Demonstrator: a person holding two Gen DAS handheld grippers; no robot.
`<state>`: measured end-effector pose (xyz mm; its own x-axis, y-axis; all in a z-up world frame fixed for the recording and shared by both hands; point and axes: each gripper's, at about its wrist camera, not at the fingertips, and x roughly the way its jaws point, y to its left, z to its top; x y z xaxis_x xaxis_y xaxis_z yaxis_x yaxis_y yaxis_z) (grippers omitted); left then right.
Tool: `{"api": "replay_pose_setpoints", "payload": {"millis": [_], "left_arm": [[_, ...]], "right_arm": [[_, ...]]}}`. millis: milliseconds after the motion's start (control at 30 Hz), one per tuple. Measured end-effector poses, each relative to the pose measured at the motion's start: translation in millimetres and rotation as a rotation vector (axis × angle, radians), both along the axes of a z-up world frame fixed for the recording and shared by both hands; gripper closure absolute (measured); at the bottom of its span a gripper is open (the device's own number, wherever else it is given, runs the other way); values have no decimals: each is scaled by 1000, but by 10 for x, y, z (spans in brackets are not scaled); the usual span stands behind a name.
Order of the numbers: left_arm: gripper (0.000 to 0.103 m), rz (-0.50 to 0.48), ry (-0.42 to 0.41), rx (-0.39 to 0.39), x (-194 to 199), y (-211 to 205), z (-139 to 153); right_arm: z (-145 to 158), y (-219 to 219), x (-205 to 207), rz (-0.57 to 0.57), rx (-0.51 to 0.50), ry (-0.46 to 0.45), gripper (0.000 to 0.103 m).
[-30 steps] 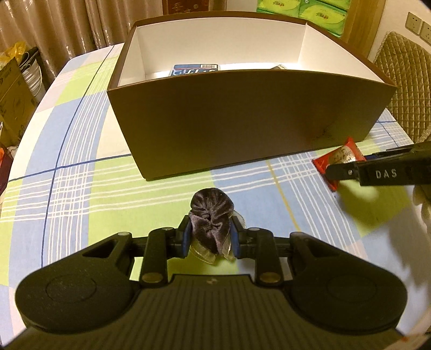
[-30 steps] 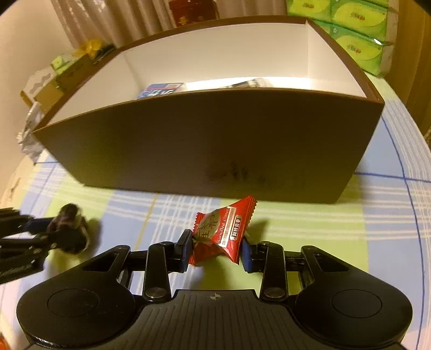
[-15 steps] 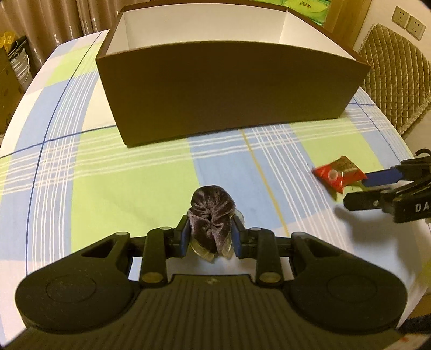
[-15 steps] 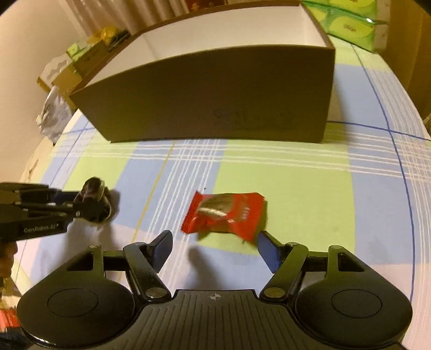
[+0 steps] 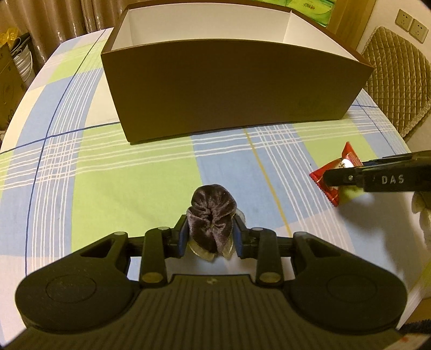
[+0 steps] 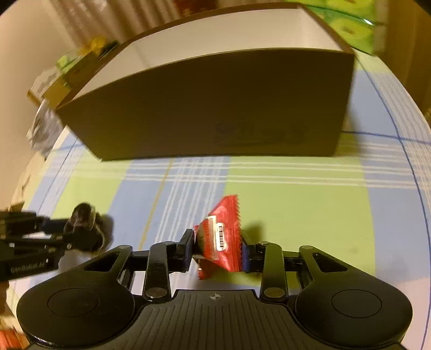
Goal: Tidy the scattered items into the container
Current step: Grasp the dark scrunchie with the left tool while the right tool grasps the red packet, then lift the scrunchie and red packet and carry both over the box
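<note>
My left gripper (image 5: 210, 237) is shut on a dark brown velvet scrunchie (image 5: 211, 212), held just above the checked tablecloth, well in front of the brown box (image 5: 231, 88) with white inner walls. My right gripper (image 6: 217, 249) is shut on a red snack packet (image 6: 222, 237), tilted up on edge, in front of the box (image 6: 215, 102). In the left wrist view the right gripper (image 5: 334, 177) shows at the right over the red packet (image 5: 336, 172). In the right wrist view the left gripper (image 6: 72, 228) with the scrunchie (image 6: 83, 215) shows at the left.
The table (image 5: 94, 172) carries a green, blue and white checked cloth. A quilted chair (image 5: 396, 75) stands at the right beyond the table edge. Green tissue packs (image 6: 355, 24) lie behind the box. Cardboard boxes and bags (image 6: 67, 70) stand at the left.
My right gripper, open around the red packet lying flat half a second ago, has shut on it and tilted it up. My left gripper still holds the scrunchie and has moved slightly toward the box.
</note>
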<state>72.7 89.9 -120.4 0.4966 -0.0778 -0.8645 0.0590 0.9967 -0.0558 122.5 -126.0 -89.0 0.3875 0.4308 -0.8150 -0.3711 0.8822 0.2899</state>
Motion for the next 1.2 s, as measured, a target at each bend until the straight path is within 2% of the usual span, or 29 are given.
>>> {"api": "replay_pose_setpoints", "payload": {"millis": [100,200,433,733,967,1200], "left_arm": [[75,0,0,-4,1,18,0],[75,-9,-3,0,6,11,-8],[79,-26,-9,1,8,8,14],[80,-55,-20,18,22,-25,157],[80,-60,-58,6,43,24,388],[80,-74,-145,-11,117,61,737]], "right_arm": [[-2,114,-54,52,-40,-27,80],[-23,156,-87,67,-48,-27,80],[-27,39,-123,44,-33,4,80],[145,-169,-150,25,-17,18,81],[379,-192,-110,49,0,-10,81],[711,-155,-14,94,31,-90,80]]}}
